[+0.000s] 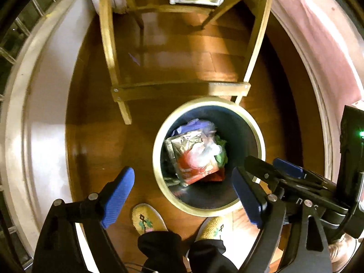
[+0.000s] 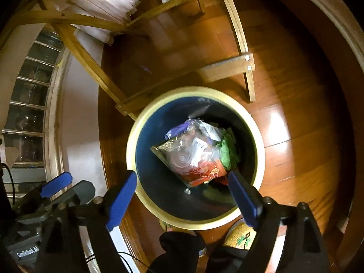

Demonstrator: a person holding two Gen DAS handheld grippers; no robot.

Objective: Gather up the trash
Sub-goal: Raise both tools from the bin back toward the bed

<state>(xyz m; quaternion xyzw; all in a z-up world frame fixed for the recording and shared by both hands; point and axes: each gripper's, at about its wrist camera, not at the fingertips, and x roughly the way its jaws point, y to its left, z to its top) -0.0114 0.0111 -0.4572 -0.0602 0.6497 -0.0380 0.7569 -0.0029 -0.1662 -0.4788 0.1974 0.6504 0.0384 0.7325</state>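
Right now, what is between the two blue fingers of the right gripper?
In the right wrist view, the open right gripper frames the round cream-rimmed bin, with its dark inside wall and a red and silver foil wrapper lying in it.

Both wrist views look straight down from above, fairly near, sharing the trash bin [image 1: 157,159] [image 2: 134,136] on the wooden floor [image 1: 95,150] [image 2: 295,136].

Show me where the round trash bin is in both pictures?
Left wrist: the trash bin sits lower middle, a bit right, past the open left gripper.
Right wrist: the bin sits at centre, beyond the open right gripper.
Shared landmark: the wooden chair frame behind it.
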